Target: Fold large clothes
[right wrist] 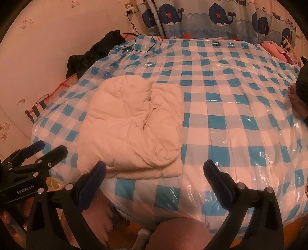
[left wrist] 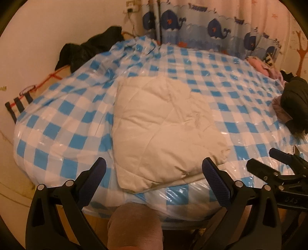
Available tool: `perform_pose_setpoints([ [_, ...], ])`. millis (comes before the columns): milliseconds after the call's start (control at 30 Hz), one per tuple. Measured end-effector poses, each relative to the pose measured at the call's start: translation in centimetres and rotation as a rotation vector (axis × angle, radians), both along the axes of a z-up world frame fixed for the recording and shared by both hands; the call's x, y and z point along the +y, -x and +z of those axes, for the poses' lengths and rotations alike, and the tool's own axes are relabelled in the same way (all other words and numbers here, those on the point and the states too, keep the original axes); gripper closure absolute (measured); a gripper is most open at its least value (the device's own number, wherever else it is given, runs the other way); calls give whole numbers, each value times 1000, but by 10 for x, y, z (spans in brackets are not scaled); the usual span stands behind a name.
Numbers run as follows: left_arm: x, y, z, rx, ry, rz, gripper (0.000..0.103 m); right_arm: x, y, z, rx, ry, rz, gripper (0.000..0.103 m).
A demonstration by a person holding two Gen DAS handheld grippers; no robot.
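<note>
A cream quilted garment [left wrist: 163,132] lies folded into a thick rectangle on the bed, near its front edge; it also shows in the right wrist view [right wrist: 134,127]. My left gripper [left wrist: 154,169] is open and empty, held just in front of the garment's near edge, apart from it. My right gripper [right wrist: 155,171] is open and empty, over the bed's front edge to the right of the garment. The right gripper shows at the lower right of the left wrist view [left wrist: 269,159], and the left gripper at the lower left of the right wrist view [right wrist: 52,149].
The bed [left wrist: 240,107] has a blue-and-white checked cover under clear plastic. Dark clothes [left wrist: 92,48] lie at its far left, dark and pink clothes [left wrist: 292,100] at the right. A whale-print curtain [right wrist: 211,17] hangs behind. A cable [right wrist: 138,38] runs from a wall socket.
</note>
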State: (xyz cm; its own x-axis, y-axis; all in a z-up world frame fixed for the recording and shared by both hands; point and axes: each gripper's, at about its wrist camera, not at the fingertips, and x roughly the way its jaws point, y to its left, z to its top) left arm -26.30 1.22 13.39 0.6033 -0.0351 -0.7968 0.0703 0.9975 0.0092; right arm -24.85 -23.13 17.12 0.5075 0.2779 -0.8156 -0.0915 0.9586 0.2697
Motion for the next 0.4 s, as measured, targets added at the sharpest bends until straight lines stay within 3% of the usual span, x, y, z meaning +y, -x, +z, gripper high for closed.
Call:
perform_pose_setpoints([
  [100, -10, 6, 8, -28, -58, 1, 7, -6, 8, 5, -9, -1, -3, 6],
  [400, -31, 20, 14, -3, -47, -29, 7, -26, 31, 17, -54, 9, -25, 6],
])
